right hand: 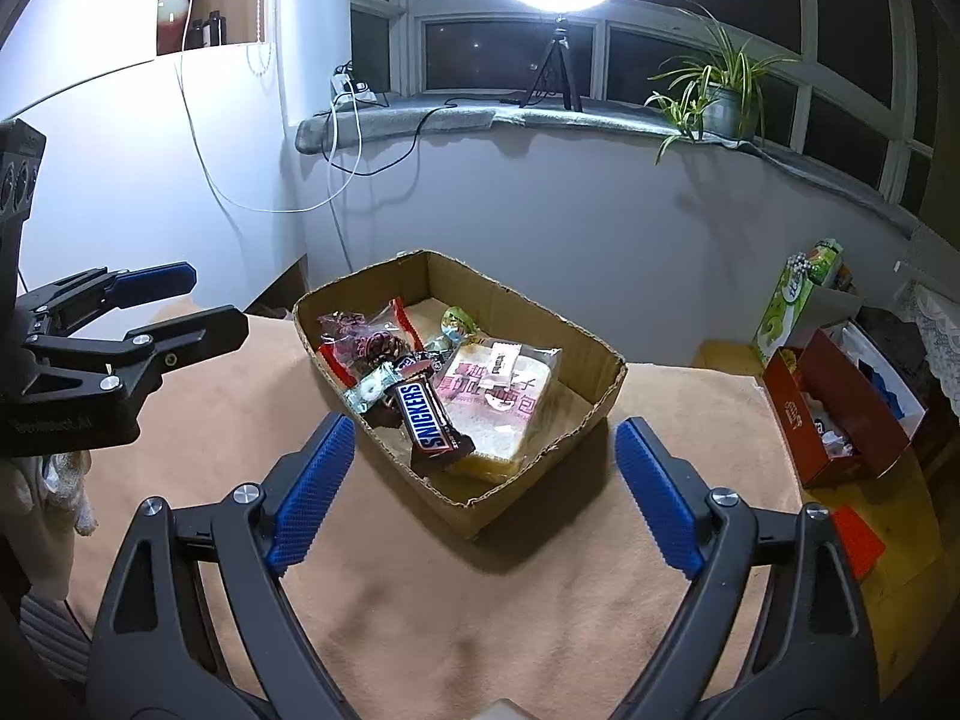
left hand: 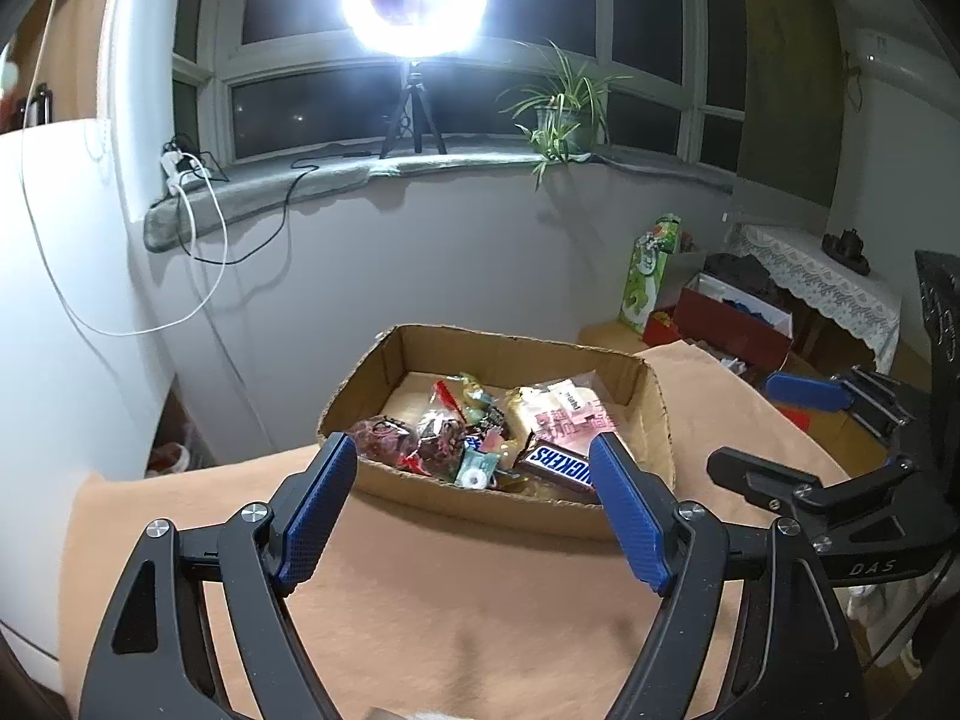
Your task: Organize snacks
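1. Currently both tools hang above the surface (right hand: pixel 480 612), a tan soft cloth, short of the box. The left gripper (left hand: pixel 474 504) has its fingers (left hand: pixel 318 504) spread wide and empty; the right gripper (right hand: pixel 480 492) likewise has its fingers spread and holds nothing
2. All snacks visible lie inside the cardboard box (right hand: pixel 606 402), a shallow open tray on the cloth; none seen on the cloth outside it
3. Nearest item: Snickers bar (right hand: pixel 429 417), lying partly on the bread pack. Judged light, fairly stiff, glossy wrapper likely slippery; best pinched across its narrow width at mid-length
4. Bread pack (right hand: pixel 504 402): soft sliced loaf in clear film, judged crushable. Take it by the long sides with light closure, or by a film edge
5. Ring candy packet (right hand: pixel 367 391) and small wrapped sweets (right hand: pixel 456 319): tiny, light, crinkly; a pinch on the wrapper tail seems safest
6. Red-edged bag (right hand: pixel 366 342) of dark pieces at the far left: loose, floppy contents, judged to sag if lifted by one corner
7. Edges: box walls low with torn rims; near corner points toward the right gripper. Walls may catch fingers on a shallow approach, so entry from above looks better
8. Room: open cloth in front and to the right of the box; the surface drops off at right toward the red carton (right hand: pixel 840 414) on the floor
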The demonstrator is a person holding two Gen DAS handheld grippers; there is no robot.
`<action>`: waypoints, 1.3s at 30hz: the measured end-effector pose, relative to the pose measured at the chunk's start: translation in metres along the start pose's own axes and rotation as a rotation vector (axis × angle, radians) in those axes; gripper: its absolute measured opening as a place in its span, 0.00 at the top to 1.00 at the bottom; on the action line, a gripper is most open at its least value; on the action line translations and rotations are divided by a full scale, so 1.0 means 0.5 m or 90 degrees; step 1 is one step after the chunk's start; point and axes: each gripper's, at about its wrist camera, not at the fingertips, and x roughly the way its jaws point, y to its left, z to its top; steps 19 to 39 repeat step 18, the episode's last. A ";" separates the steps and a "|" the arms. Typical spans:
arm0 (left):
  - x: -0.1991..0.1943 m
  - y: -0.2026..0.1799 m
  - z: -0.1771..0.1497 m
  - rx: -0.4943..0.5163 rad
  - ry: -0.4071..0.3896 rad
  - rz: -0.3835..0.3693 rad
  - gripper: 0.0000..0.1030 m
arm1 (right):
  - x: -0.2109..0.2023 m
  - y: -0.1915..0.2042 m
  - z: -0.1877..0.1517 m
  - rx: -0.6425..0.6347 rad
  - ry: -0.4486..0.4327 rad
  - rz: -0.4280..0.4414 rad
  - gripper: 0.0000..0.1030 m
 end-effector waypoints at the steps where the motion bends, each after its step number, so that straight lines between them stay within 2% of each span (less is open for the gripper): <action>1: -0.001 0.000 0.000 0.000 -0.001 0.002 0.22 | -0.001 0.001 0.001 -0.001 -0.001 -0.001 0.12; 39: -0.010 -0.004 0.002 0.008 -0.013 0.005 0.22 | 0.002 0.010 -0.002 -0.015 0.001 -0.015 0.12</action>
